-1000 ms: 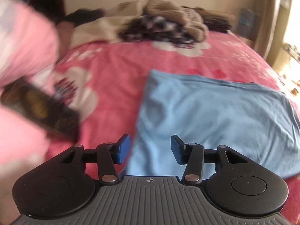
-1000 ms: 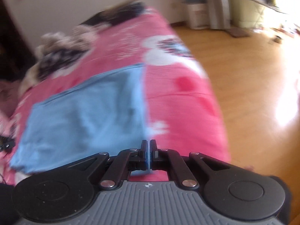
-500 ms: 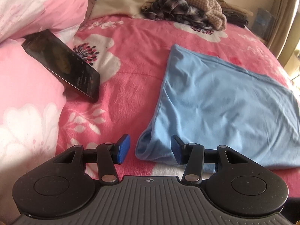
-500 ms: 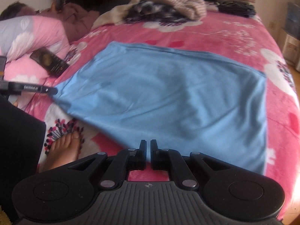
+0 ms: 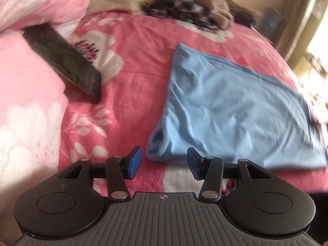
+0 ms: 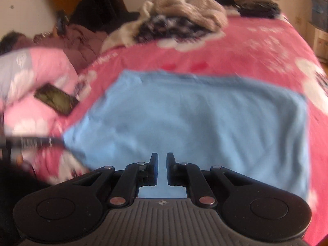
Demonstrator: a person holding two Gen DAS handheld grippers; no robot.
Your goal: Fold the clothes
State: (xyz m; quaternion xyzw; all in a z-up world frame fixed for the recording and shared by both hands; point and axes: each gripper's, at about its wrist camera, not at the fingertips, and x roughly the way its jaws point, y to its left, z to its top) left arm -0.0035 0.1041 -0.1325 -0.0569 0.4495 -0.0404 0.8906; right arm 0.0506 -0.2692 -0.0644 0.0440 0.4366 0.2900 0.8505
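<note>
A light blue garment (image 5: 229,110) lies folded flat on the pink flowered bedspread (image 5: 135,65). It also shows in the right wrist view (image 6: 196,119). My left gripper (image 5: 163,163) is open and empty, just short of the garment's near left corner. My right gripper (image 6: 162,168) hovers over the garment's near edge with its jaws a narrow gap apart and nothing between them. The left gripper's finger (image 6: 34,141) shows at the garment's left corner in the right wrist view.
A dark phone (image 5: 65,61) leans on a pink pillow (image 5: 26,106) to the left. A pile of unfolded clothes (image 5: 184,6) lies at the far end of the bed. A person (image 6: 67,39) lies at the far left.
My right gripper has moved in over the garment's near edge and its jaws have parted slightly. My left gripper has stayed near the left corner, shifting a little.
</note>
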